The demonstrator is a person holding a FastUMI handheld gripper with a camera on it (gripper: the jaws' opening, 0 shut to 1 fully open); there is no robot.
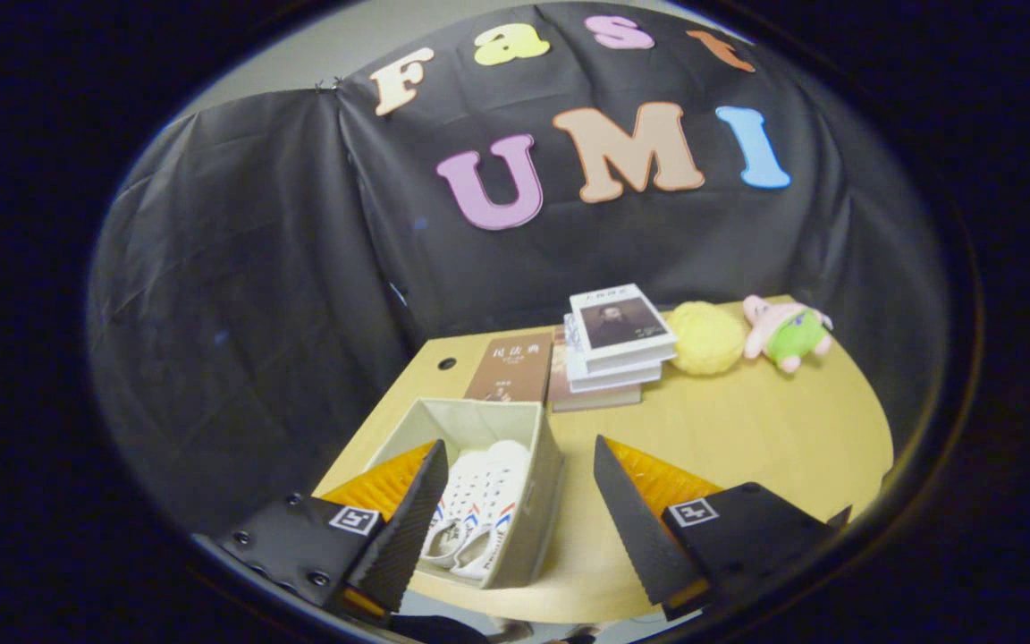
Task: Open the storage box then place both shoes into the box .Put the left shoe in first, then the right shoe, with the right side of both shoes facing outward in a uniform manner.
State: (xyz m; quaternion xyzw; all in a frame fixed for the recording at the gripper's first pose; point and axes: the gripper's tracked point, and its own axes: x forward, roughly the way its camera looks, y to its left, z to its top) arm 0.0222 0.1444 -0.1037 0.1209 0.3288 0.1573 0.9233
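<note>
While both white shoes [477, 514] are lying side by side inside the open storage box [540, 487], their long axes are running away from the camera, roughly along the fingers. The gripper [515, 528] is hovering above with its jaws spread wide and holding nothing; the box is sitting between the fingers, nearer the left one. Beyond it, books [615, 344] and two plush toys [752, 335] are resting on the table [774, 438]. By my judgement, the placing is looking finished.
</note>
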